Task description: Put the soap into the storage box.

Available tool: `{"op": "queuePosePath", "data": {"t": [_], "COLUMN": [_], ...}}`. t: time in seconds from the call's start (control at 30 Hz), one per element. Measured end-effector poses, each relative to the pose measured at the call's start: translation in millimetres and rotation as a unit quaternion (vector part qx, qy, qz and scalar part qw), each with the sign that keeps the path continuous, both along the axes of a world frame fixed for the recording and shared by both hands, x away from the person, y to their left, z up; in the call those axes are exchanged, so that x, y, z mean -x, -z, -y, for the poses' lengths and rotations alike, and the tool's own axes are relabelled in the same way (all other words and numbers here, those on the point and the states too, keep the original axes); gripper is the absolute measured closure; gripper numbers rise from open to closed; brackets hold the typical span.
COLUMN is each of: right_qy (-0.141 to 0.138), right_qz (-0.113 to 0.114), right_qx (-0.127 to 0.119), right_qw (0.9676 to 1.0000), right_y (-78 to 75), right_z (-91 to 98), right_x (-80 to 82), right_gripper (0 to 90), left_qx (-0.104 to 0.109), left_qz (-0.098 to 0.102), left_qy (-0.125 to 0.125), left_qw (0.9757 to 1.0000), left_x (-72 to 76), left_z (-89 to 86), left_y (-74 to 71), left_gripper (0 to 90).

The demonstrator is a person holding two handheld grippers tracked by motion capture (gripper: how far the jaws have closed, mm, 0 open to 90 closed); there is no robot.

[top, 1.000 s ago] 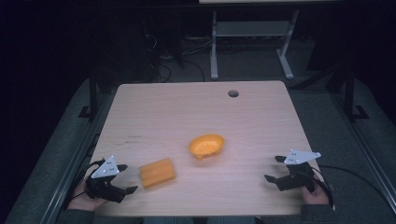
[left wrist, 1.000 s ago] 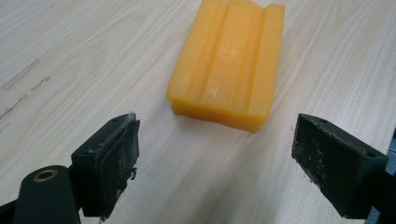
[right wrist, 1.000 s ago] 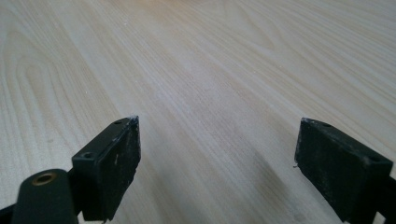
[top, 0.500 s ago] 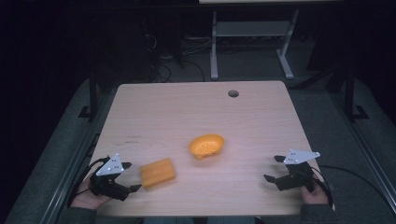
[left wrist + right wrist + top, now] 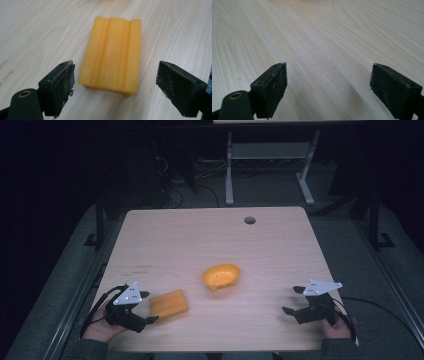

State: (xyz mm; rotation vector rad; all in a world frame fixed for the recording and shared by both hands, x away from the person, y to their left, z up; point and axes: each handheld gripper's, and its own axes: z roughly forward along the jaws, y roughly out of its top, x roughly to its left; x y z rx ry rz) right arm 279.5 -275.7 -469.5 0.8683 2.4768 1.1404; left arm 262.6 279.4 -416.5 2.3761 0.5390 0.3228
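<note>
The left gripper (image 5: 145, 309) sits at the near left corner of the tabletop (image 5: 200, 235), held by the person's left hand (image 5: 100, 330). Its jaws are spread wide apart and hold nothing. The orange block (image 5: 169, 303) lies flat on the tabletop just to the right of this gripper, close to the jaw tips. In the left gripper view, the orange block (image 5: 112, 53) lies directly ahead of the left gripper (image 5: 115, 87), lined up with the gap between the jaws; its near end is level with the jaw tips or just beyond them, and no contact with either jaw is visible. The block's top face carries lengthwise ridges and grooves, and its long axis runs away from the camera.

The orange bowl (image 5: 221, 276) stands upright near the middle of the tabletop, farther away than the block and to its right, apart from it. Its contents cannot be determined.

The right gripper (image 5: 295, 301) rests at the near right corner of the tabletop, held by the person's right hand (image 5: 335, 327), well apart from both orange items. In the right gripper view, the right gripper (image 5: 328, 85) has its jaws wide apart, with bare wood grain between and beyond them.

A round cable hole (image 5: 249, 220) is located near the far edge of the tabletop.
</note>
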Motion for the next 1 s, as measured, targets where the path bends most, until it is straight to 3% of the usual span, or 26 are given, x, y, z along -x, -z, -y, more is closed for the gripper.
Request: {"op": "queuePosePath", "data": {"t": [1.0], "right_qy": [-0.002], "right_qz": [-0.001], "right_qx": [0.002], "right_qw": [1.0000], "right_y": [0.2], "right_z": [-2.7], "right_x": [-1.0], "right_gripper": [13.7], "left_qx": [-0.040], "left_qz": [-0.019], "left_qy": [0.024], "left_qw": [0.9987], "left_x": [-22.3], "left_z": [28.0], "left_y": [12.8], "left_gripper": [14.4]}}
